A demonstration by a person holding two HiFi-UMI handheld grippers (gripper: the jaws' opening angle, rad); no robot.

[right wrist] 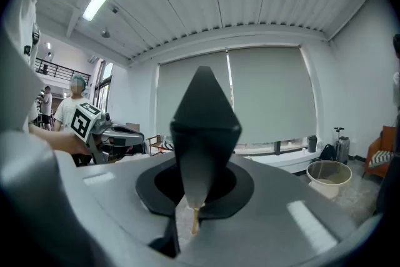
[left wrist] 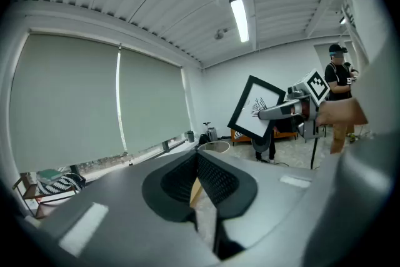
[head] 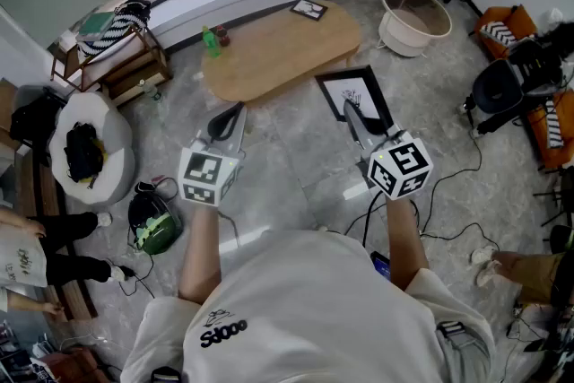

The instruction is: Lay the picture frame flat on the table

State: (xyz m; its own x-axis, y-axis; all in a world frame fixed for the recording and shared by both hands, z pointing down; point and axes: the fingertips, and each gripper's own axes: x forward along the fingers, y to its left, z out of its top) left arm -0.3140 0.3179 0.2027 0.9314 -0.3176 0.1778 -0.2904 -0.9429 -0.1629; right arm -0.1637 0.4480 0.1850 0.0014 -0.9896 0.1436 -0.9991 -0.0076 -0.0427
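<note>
The picture frame (head: 354, 94), black-edged with a white drawing, hangs tilted in the air over the floor, just right of the oval wooden table (head: 278, 49). My right gripper (head: 352, 112) is shut on its lower edge. In the left gripper view the frame (left wrist: 255, 106) shows as a tilted square with the right gripper (left wrist: 281, 110) holding it. In the right gripper view the frame (right wrist: 203, 128) stands edge-on between the jaws. My left gripper (head: 229, 117) hovers near the table's front edge, shut with nothing in it; its pads (left wrist: 215, 181) meet at the tips.
A second small frame (head: 309, 10) lies on the table's far end, and a green bottle (head: 210, 40) stands at its left. A white basket (head: 413, 18) is at the back right, a beanbag (head: 90, 148) and a green helmet (head: 154, 224) at the left. Cables cross the floor.
</note>
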